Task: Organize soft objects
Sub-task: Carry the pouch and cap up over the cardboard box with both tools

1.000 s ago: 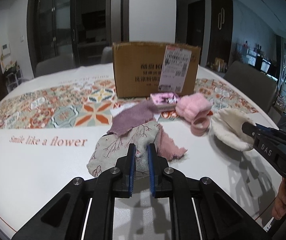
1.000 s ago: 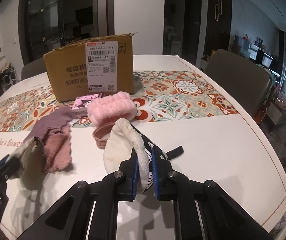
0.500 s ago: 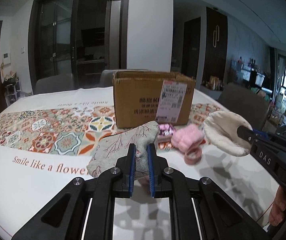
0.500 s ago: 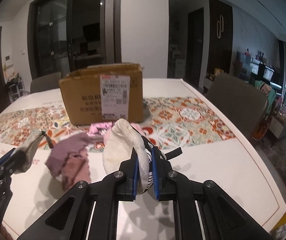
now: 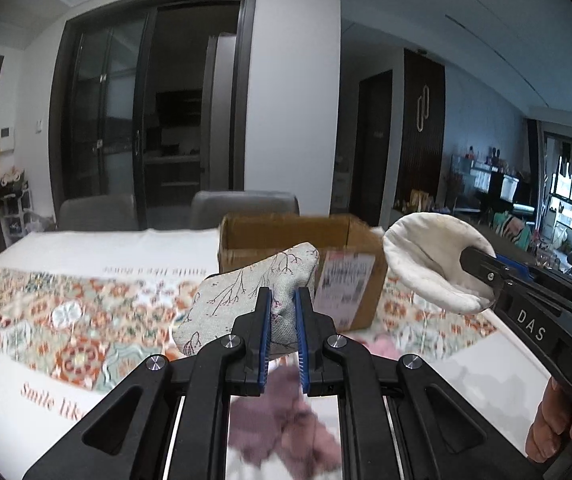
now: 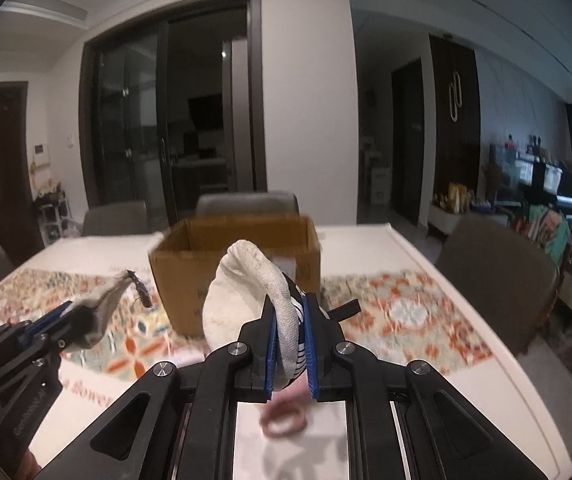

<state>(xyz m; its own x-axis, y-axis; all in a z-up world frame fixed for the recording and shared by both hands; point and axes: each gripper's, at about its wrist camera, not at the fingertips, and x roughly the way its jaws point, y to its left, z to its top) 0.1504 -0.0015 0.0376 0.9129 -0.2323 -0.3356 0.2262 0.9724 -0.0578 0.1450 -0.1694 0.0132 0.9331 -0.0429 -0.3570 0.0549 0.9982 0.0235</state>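
My left gripper (image 5: 283,304) is shut on a grey floral fabric pouch (image 5: 246,300) and holds it in the air in front of the open cardboard box (image 5: 301,236). My right gripper (image 6: 289,312) is shut on a cream slipper (image 6: 242,292), also lifted, just before the same box (image 6: 238,244). The slipper shows at the right of the left wrist view (image 5: 433,264), and the pouch at the left of the right wrist view (image 6: 106,300). Mauve cloths (image 5: 282,416) lie on the table below.
A pink ring-shaped item (image 6: 284,420) lies on the table under the right gripper. The table (image 5: 26,360) has a patterned runner (image 5: 66,320). Grey chairs (image 5: 242,208) stand behind the table, and another chair (image 6: 497,272) at its right side.
Both grippers have risen from the table with the pouch and the slipper and moved closer to the box. The box's open top is now in view.
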